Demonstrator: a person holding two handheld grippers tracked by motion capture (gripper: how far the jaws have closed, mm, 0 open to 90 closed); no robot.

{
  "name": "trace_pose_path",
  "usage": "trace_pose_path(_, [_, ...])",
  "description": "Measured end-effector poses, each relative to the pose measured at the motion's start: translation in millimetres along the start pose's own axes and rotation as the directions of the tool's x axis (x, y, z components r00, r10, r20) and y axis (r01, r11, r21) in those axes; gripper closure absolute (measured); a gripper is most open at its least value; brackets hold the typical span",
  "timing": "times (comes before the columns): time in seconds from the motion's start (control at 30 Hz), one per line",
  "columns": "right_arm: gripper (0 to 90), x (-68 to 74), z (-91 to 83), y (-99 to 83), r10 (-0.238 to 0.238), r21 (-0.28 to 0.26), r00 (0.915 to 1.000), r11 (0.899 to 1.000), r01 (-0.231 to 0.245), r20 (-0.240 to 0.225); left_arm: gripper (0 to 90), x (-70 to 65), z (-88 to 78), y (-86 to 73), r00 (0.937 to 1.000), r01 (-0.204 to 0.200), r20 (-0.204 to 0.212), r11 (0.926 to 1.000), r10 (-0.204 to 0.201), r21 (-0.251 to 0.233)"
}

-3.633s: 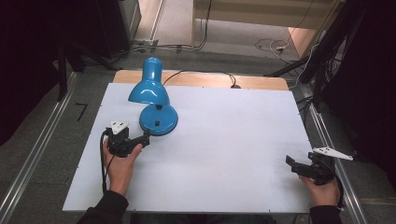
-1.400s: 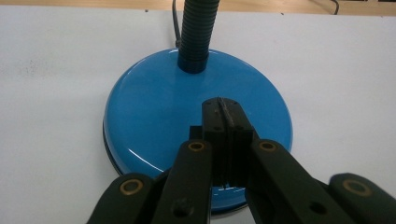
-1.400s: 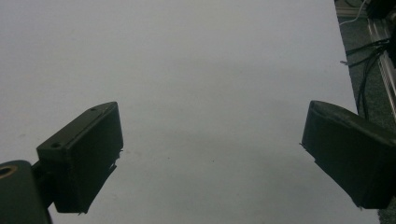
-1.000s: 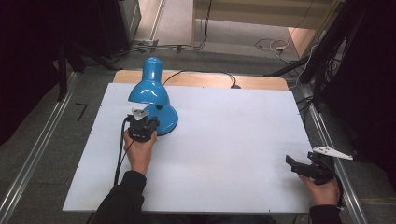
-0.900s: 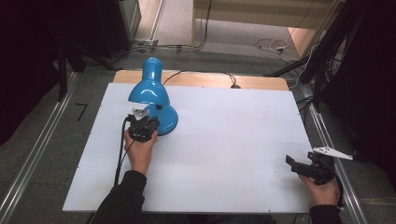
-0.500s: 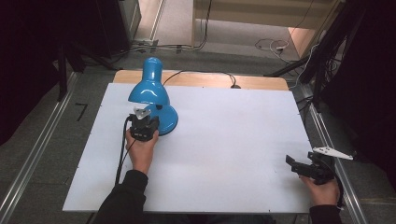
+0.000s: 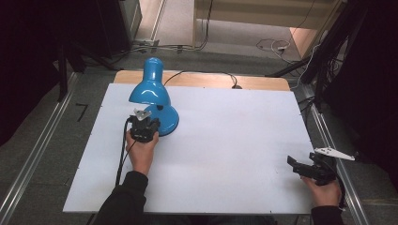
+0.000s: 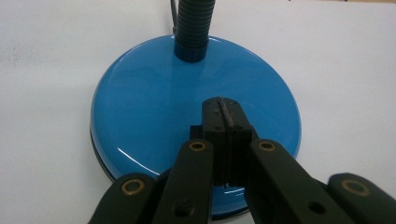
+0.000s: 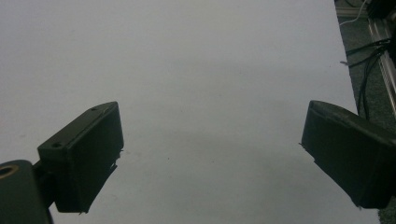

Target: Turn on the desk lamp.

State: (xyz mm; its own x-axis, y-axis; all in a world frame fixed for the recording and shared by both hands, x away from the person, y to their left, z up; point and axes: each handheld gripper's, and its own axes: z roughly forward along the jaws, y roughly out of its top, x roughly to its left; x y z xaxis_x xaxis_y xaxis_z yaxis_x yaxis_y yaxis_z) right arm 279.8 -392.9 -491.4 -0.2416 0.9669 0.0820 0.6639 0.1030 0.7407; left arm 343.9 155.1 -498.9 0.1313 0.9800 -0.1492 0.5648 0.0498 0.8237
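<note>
Lab or recording rig, not home: white board (image 7: 225, 140) laid on wooden table (image 7: 263, 82), aluminium frame rails (image 7: 40, 140) either side, loose cables (image 7: 272, 45) on grey floor, dark stands around.

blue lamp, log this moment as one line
left gripper: shut, tips over blue lamp base | right gripper: open, nothing between jaws, over white table | lamp shade: tilted down

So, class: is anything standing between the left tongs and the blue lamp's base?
Nothing visible. The left tongs are shut, with their tips right over the lamp base, near its front edge. Whether they touch it cannot be told.
</note>
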Motion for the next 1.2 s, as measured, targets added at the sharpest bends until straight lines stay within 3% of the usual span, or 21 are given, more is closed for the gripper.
trace_pose_path(0.5, [4.0, 0.1, 0.2, 0.0, -0.001, 0.001, 1.0, 1.0, 0.001, 0.001, 90.0, -0.7, -0.5, -2.3, 0.9997, -0.025, -0.007, 0.9996, 0.025, -0.011])
trace_pose_path(1.2, [4.0, 0.3, -0.4, -0.3, 0.0, 0.001, 1.0, 1.0, 0.0, 0.001, 90.0, -0.9, -2.6, -3.9, 0.9995, -0.03, -0.009, 0.9995, 0.03, -0.011])
